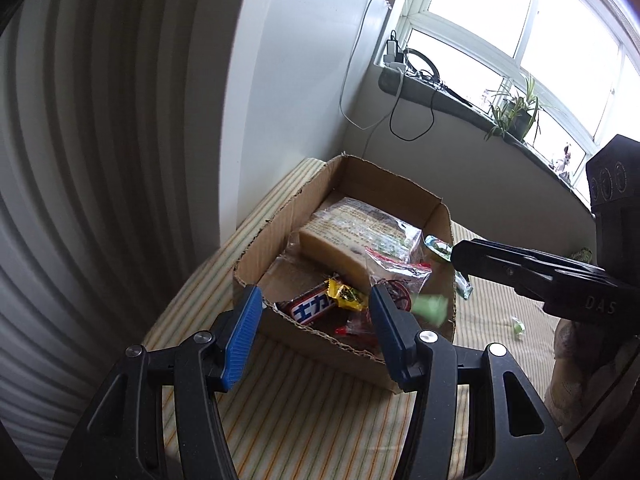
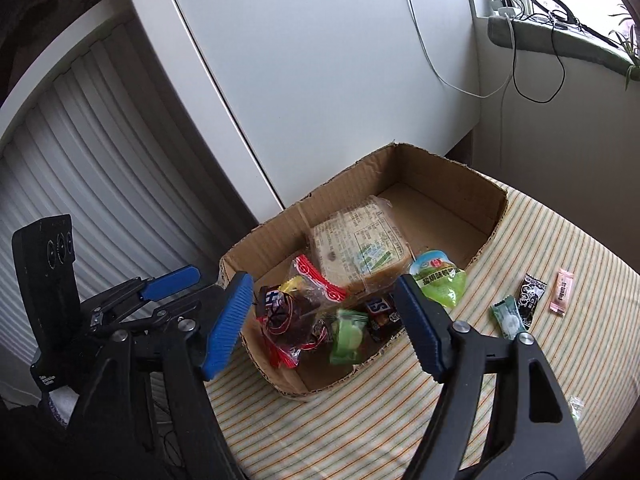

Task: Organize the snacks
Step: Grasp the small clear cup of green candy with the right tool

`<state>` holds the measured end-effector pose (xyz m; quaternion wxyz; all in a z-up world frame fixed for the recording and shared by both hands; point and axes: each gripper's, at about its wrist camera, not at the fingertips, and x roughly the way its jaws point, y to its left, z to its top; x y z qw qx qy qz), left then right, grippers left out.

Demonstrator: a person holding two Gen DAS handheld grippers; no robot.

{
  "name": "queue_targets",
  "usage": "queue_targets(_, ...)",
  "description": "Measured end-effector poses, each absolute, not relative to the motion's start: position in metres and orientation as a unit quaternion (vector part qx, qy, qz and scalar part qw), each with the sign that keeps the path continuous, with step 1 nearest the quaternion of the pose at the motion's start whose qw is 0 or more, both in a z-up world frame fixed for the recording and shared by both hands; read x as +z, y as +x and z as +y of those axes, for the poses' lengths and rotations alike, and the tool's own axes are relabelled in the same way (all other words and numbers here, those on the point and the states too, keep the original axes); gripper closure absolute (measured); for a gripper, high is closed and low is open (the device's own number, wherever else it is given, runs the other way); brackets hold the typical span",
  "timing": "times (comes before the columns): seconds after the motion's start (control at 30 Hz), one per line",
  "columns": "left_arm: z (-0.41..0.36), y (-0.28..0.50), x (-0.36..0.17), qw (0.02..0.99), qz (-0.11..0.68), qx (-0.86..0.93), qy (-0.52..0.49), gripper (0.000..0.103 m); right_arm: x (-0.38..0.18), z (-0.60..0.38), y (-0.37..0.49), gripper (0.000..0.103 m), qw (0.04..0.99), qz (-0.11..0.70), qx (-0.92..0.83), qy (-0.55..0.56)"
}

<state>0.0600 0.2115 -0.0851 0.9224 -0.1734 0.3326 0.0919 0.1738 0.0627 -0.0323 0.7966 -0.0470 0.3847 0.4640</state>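
Observation:
An open cardboard box (image 2: 448, 168) (image 1: 264, 236) sits on the striped cloth. It holds a wrapped bread pack (image 2: 356, 248) (image 1: 340, 236), a red-edged bag (image 2: 296, 304), a chocolate bar (image 1: 312, 308) and a yellow candy (image 1: 346, 296). A green candy (image 2: 346, 336) is in mid-air over the box between my right gripper's (image 2: 324, 316) open jaws; it shows blurred in the left wrist view (image 1: 432, 308). My left gripper (image 1: 314, 320) is open and empty at the box's near wall. A green jelly cup (image 2: 440, 280) (image 1: 438, 248) lies at the box's right wall.
Loose candies lie on the cloth right of the box: a pale green one (image 2: 508, 318), a black one (image 2: 530, 296), a pink one (image 2: 562, 292). A white cabinet (image 2: 320, 80) stands behind the box. A windowsill (image 1: 460, 100) with cables and plants is at the far right.

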Motion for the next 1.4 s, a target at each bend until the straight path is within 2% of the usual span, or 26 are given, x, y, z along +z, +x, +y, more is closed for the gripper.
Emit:
queue_targets(0.3, 0.194, 0.061, -0.08, 0.927, 0.33, 0.076, -0.161, 0.048, -0.021, 0.01, 0.182, 0.027, 0.826, 0.38, 0.414, -0.043)
queue_targets(0.5, 0.162, 0.066, -0.075, 0.932, 0.329, 0.045, -0.144, 0.048, -0.023, -0.066, 0.195, 0.027, 0.851, 0.391, 0.349, -0.025)
queue_targets(0.67, 0.126, 0.076, -0.075, 0.933, 0.334, 0.005, -0.131, 0.048, -0.037, -0.129, 0.205, 0.027, 0.862, 0.413, 0.293, 0.001)
queue_targets(0.87, 0.083, 0.092, -0.082, 0.93, 0.348, -0.037, -0.111, 0.048, -0.066, -0.158, 0.207, 0.027, 0.86, 0.435, 0.267, -0.011)
queue_targets(1.13, 0.051, 0.098, -0.109, 0.916, 0.383, -0.055, -0.11, 0.048, -0.107, -0.142, 0.214, 0.047, 0.842, 0.463, 0.274, -0.036)
queue_targets(1.37, 0.036, 0.122, -0.12, 0.91, 0.398, -0.054, -0.104, 0.048, -0.121, -0.13, 0.224, 0.049, 0.848, 0.457, 0.258, -0.073)
queue_targets(1.4, 0.034, 0.127, -0.12, 0.91, 0.399, -0.052, -0.103, 0.048, -0.122, -0.13, 0.225, 0.053, 0.848, 0.457, 0.256, -0.078)
